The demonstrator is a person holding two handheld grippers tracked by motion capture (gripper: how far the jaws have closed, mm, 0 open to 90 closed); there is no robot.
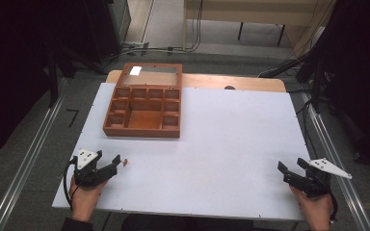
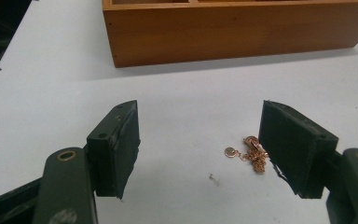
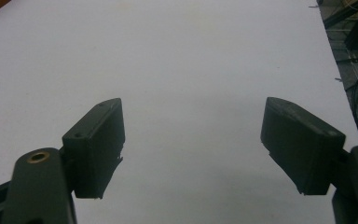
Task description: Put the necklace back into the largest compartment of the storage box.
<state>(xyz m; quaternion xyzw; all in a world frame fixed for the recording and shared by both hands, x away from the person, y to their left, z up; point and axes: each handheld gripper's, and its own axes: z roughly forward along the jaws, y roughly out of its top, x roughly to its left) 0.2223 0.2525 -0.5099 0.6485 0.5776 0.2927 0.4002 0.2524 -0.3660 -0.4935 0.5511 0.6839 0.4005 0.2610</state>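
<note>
Two claws, left claw [image 2: 200,149] and right claw [image 3: 191,149], spread wide; gold chain [image 2: 251,154] beside left jaw; no legible writing on wooden box [image 1: 143,103].

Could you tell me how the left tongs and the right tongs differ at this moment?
The left tongs sit at the table's near-left corner, below the wooden box; the right tongs sit at its near-right corner. The left tongs have a small gold chain lying between them, touching or just beside one jaw; the right tongs have bare tabletop ahead. Both are open and hand-held.
</note>
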